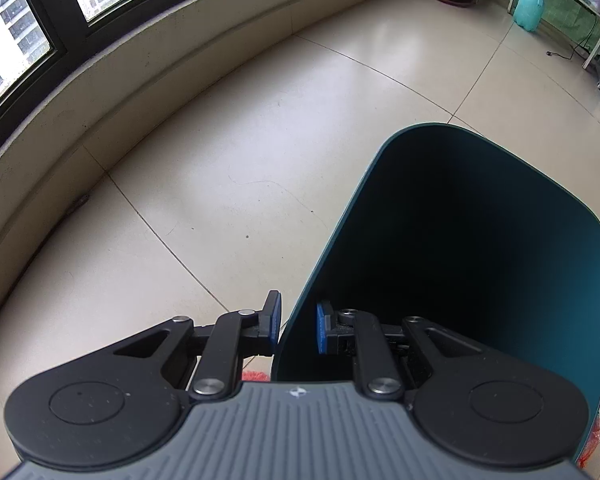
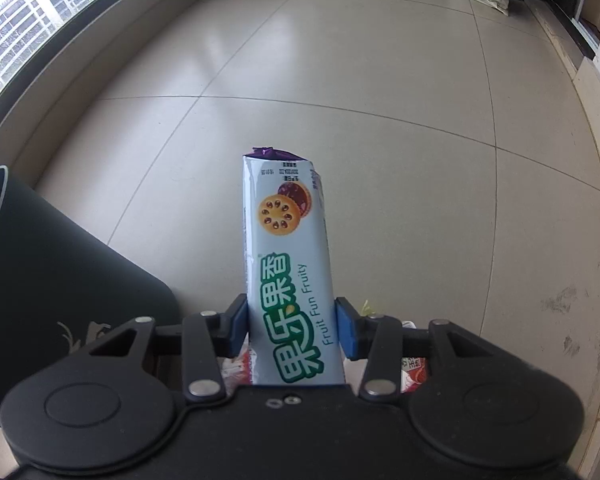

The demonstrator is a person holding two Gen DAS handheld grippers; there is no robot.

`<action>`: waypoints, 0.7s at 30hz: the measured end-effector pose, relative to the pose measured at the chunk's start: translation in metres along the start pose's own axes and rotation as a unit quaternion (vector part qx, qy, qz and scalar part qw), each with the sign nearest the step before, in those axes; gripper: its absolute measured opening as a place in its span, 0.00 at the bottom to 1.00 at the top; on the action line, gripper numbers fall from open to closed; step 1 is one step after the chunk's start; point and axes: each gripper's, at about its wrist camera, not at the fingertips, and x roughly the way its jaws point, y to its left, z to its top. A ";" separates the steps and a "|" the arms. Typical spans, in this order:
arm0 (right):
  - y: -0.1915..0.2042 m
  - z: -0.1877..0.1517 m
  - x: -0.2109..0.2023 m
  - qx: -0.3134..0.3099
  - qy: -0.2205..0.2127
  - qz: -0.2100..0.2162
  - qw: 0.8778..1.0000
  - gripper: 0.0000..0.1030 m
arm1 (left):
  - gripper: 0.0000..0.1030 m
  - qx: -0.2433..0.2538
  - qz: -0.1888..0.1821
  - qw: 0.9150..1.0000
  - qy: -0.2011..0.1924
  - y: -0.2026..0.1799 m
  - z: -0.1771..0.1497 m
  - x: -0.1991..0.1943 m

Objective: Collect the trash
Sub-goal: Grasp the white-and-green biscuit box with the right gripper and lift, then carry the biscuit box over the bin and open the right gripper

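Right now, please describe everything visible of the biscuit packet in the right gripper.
The biscuit packet is a long, glossy, pale-blue wrapper with green Chinese characters, the words "Fruit Fun Fruity" and pictures of round jam biscuits. Its far end is purple and looks torn open. It points forward, away from the camera, above the tiled floor. The right gripper grips its near part, one blue pad on each side.

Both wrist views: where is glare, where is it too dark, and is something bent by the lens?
Left wrist view: the inside of the green bin is nearly black, window glare lies pale on the floor tiles, and the window frame curves. Right wrist view: the biscuit wrapper is sharp, and the floor shows soft glare.
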 end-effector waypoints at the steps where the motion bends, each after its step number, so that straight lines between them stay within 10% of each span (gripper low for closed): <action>1: 0.014 0.006 -0.016 -0.007 -0.010 0.022 1.000 0.42 | 0.16 -0.001 -0.002 1.000 0.001 0.001 0.001 0.000; 10: 0.139 0.025 -0.050 -0.090 -0.005 0.149 0.985 0.42 | 0.16 -0.003 -0.015 1.000 0.024 0.009 0.004 0.004; 21: 0.199 0.063 0.029 -0.141 0.084 0.071 0.984 0.42 | 0.16 0.006 -0.041 0.998 0.041 0.016 0.000 0.010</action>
